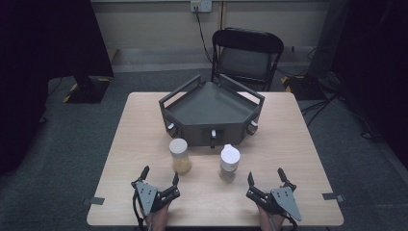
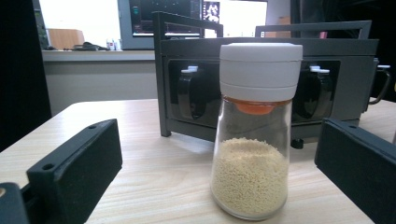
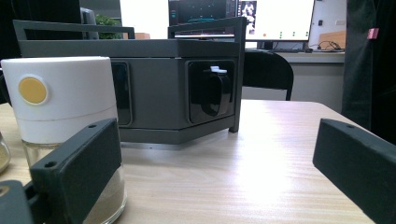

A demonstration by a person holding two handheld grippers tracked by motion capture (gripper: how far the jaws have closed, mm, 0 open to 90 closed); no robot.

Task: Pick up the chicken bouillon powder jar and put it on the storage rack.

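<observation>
Two glass shaker jars stand on the table in front of a grey tray (image 1: 211,108). The left jar (image 1: 179,155) holds yellowish grains under a white cap (image 2: 254,140). The right jar (image 1: 230,161) has a white cap with a yellow dot (image 3: 60,112). My left gripper (image 1: 160,173) rests near the front edge, open, with the grain jar just ahead of its jaws and untouched (image 2: 215,154). My right gripper (image 1: 265,174) is open too (image 3: 219,149); the white-capped jar stands just beyond its left jaw, which partly hides it.
The tray (image 2: 271,51) has raised rails and black clips on its front faces (image 3: 154,84). A black folding chair (image 1: 248,53) stands behind the wooden table (image 1: 298,159). Bare tabletop lies to both sides of the jars.
</observation>
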